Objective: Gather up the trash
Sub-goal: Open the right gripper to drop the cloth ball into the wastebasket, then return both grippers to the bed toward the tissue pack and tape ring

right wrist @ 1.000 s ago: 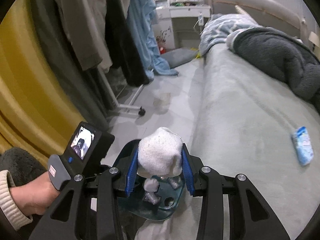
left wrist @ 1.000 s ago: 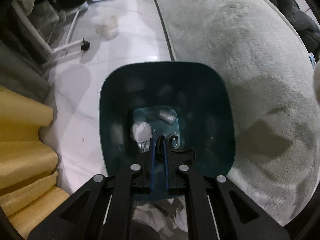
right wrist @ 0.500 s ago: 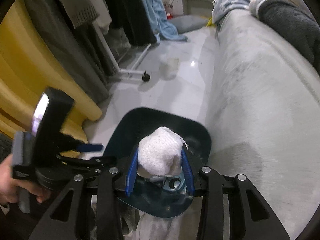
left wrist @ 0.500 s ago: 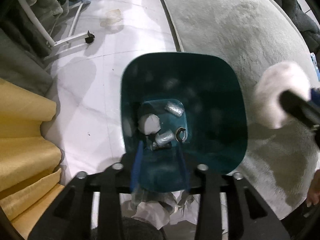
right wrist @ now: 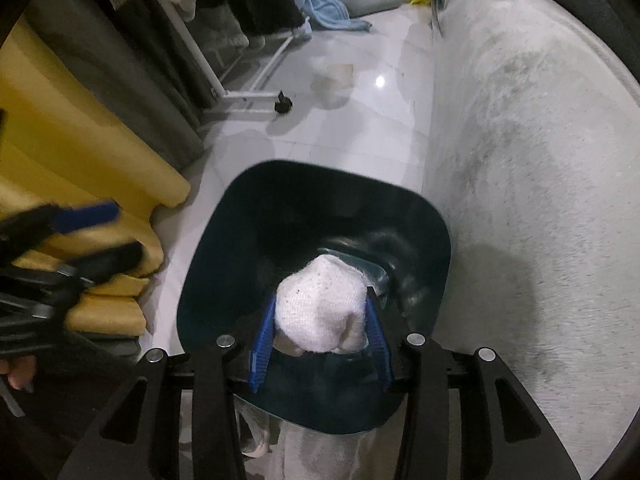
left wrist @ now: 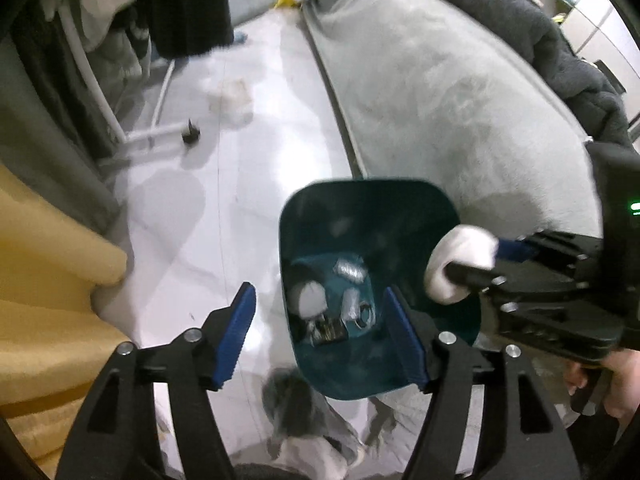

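Note:
A dark teal trash bin (left wrist: 372, 208) (right wrist: 224, 264) stands on the white floor beside the bed. Several bits of trash lie in its bottom, among them a white wad (left wrist: 310, 300) and silver wrappers (left wrist: 350, 270). My right gripper (right wrist: 320, 320) is shut on a white balled sock (right wrist: 320, 312) and holds it over the bin's mouth; it also shows in the left wrist view (left wrist: 460, 268) at the bin's right rim. My left gripper (left wrist: 326, 336) is open and empty, above the bin's near left side.
A grey plush bed (left wrist: 460, 100) (right wrist: 540, 160) runs along the right. Yellow and grey curtains (left wrist: 48, 248) hang on the left. A clothes rack foot with a black caster (right wrist: 283, 105) and a crumpled clear cup (right wrist: 336, 76) lie on the floor beyond.
My left gripper has opened wide and pulled back and left from the bin. My right gripper has carried the sock down over the bin's mouth.

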`<state>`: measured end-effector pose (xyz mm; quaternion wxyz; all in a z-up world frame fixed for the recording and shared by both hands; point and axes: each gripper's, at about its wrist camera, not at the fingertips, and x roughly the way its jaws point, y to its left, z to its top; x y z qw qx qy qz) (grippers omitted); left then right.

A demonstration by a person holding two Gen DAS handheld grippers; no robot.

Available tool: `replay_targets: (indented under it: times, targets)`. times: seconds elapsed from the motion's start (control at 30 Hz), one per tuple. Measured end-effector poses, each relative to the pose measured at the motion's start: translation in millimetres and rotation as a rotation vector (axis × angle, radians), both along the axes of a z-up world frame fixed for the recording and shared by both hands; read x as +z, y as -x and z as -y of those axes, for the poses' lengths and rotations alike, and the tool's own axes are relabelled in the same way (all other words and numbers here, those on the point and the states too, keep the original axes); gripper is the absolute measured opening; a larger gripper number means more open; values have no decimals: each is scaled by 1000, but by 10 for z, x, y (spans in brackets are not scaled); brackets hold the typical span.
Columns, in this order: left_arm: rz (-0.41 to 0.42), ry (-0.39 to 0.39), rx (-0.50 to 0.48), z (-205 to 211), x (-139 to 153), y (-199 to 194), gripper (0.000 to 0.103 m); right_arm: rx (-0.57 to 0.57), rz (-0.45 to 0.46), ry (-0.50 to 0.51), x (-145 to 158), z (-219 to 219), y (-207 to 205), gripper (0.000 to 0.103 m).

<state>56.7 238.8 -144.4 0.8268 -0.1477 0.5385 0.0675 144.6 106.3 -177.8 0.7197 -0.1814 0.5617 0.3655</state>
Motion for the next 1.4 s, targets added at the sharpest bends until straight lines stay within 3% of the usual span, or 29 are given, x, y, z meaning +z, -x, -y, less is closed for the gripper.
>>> replay_targets:
  times: [0.23,0.3,0.5,0.6,0.7,0.83,0.97,1.13,1.4]
  targets:
    - [198,-87,-9,113,535,97,69,18,-4,41,-66,-52,51,52]
    - [245,-101,-1,120,652,111,69,13,-7,31,-24,-35,48,67]
    - [417,-127,28,261,1114,198,70,8,24,-17,242,57,94,76]
    - [488,-154,32,399,1275,248,78,-1,45,-61,428,167,113,79]
    - [557,-168,17,576,1455,278,80,-7,92,-114,639,302,108,83]
    - [617,-192,-13,810,1546,282,90,-38,167,-168,881,539,76,85]
    - [661,-157,-30,1011,1587,218,94,-85,275,-219,1144,808,-2,88]
    - [706,-182,-84,1268,1679,93,98,-154,404,-254,1370,1228,-127,92]
    - [743,-203,-155,1579,1769,-5,99,-323,471,-305,1520,1940,-404,95]
